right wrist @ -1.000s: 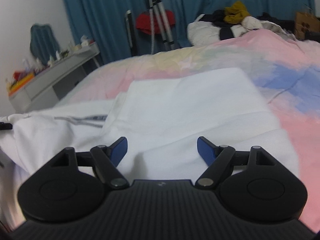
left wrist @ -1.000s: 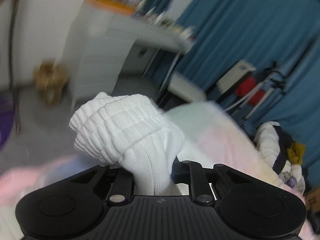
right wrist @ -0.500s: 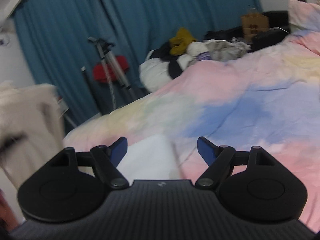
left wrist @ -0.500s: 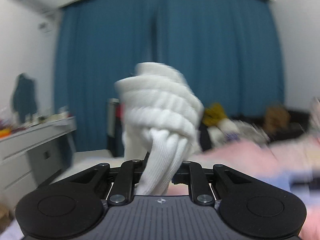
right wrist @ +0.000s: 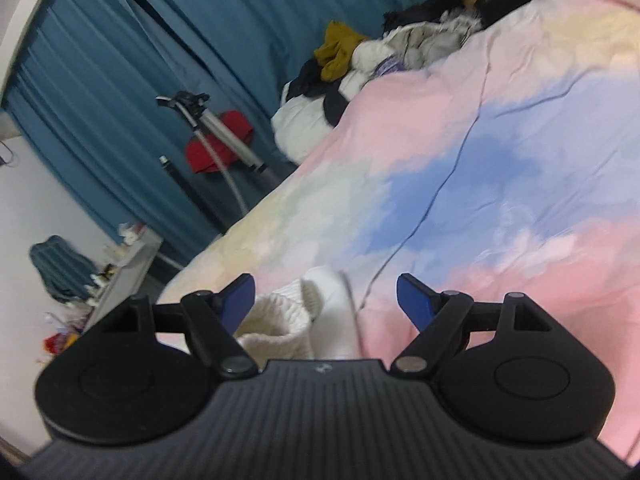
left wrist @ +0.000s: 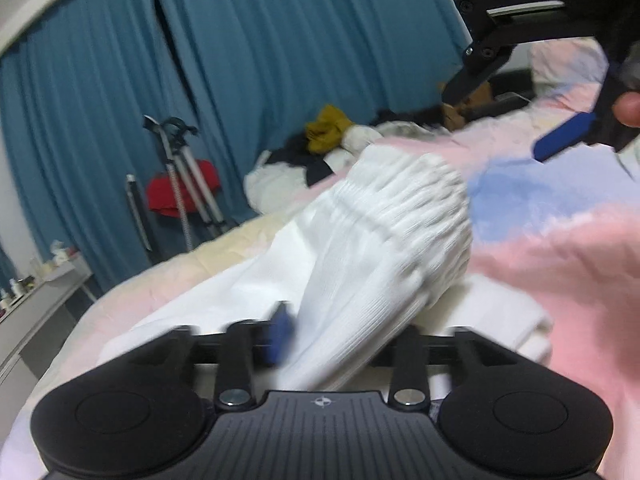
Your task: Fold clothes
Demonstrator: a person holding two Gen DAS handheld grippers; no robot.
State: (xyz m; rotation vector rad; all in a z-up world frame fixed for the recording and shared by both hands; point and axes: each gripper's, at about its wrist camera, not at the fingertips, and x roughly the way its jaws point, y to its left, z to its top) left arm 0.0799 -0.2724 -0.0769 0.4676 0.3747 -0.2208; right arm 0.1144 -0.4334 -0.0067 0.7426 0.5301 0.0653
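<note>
left gripper [left wrist: 332, 332] clamps a white ribbed garment [left wrist: 384, 248]
right gripper [right wrist: 325, 298] jaws wide, holding nothing, over the bed [right wrist: 500, 168].

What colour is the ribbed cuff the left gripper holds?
White; the ribbed cuff shows best in the left wrist view.

Two grippers are at work over one bed: the left gripper [left wrist: 332, 344], low in its frame, and the right gripper [right wrist: 325, 300], its two blue pads apart. One white ribbed garment [left wrist: 384, 248] fills the centre. One pastel duvet [right wrist: 500, 152], one tripod [right wrist: 216, 136], one clothes heap [right wrist: 360, 60], upper centre.
</note>
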